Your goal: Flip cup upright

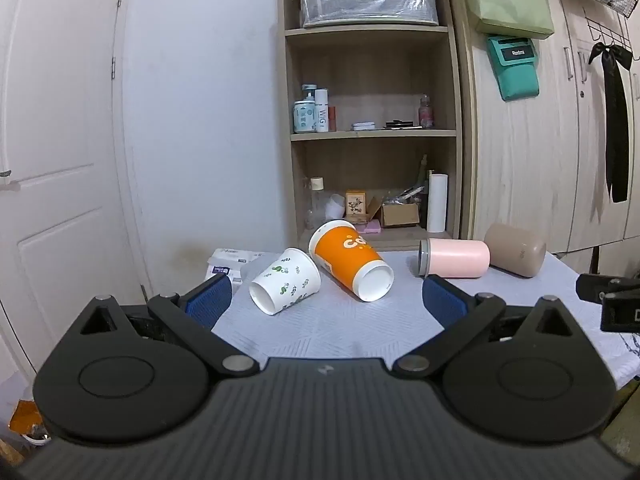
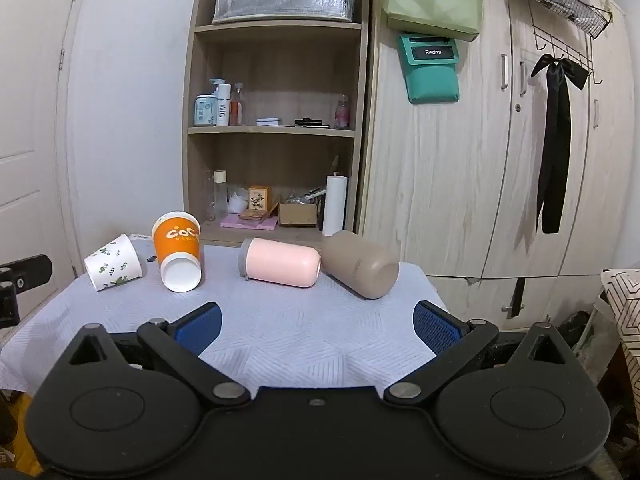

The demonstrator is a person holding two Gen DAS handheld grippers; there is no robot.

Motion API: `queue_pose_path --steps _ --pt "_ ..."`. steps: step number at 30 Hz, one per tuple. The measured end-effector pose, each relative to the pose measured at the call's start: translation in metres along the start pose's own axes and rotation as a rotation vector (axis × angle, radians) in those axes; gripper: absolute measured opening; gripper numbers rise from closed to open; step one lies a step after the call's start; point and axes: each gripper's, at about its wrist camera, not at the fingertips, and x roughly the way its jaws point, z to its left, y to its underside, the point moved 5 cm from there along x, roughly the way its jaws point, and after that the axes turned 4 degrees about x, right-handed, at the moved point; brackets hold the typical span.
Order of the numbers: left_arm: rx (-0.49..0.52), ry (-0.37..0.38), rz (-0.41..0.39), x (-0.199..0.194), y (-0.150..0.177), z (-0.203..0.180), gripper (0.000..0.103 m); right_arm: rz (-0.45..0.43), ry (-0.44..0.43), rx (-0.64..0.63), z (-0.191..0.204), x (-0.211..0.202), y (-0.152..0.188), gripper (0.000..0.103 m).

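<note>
Ahead of the left hand-held gripper (image 1: pixel 326 300), spread wide and empty, four cups lie tipped over on the cloth-covered surface (image 1: pixel 332 328): a white leaf-print cup (image 1: pixel 286 286) nearest, touching an orange cup (image 1: pixel 350 262), then a pink cup (image 1: pixel 456 258) and a tan cup (image 1: pixel 516 250) farther right. The right hand-held gripper (image 2: pixel 316 326) is likewise wide and empty, short of the pink and tan cups.

Ahead stands an open wooden shelf unit (image 2: pixel 276 100), a white door (image 1: pixel 60 140) to its left, pale wardrobes (image 2: pixel 500 160) right.
</note>
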Motion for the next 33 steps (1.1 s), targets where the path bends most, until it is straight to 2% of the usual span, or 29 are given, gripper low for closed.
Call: queue_pose_path --steps 7,13,33 --pt "0.008 -0.01 0.008 0.003 0.003 -0.001 0.103 0.006 -0.009 -0.005 0.001 0.0 0.0 0.103" --pt "-0.025 0.022 0.045 0.002 0.005 0.003 0.103 0.012 -0.011 -0.009 0.0 0.0 0.001 0.103" --pt "-0.012 -0.007 0.009 -0.005 0.007 0.008 0.103 0.021 -0.016 -0.026 0.003 0.0 0.001 0.103"
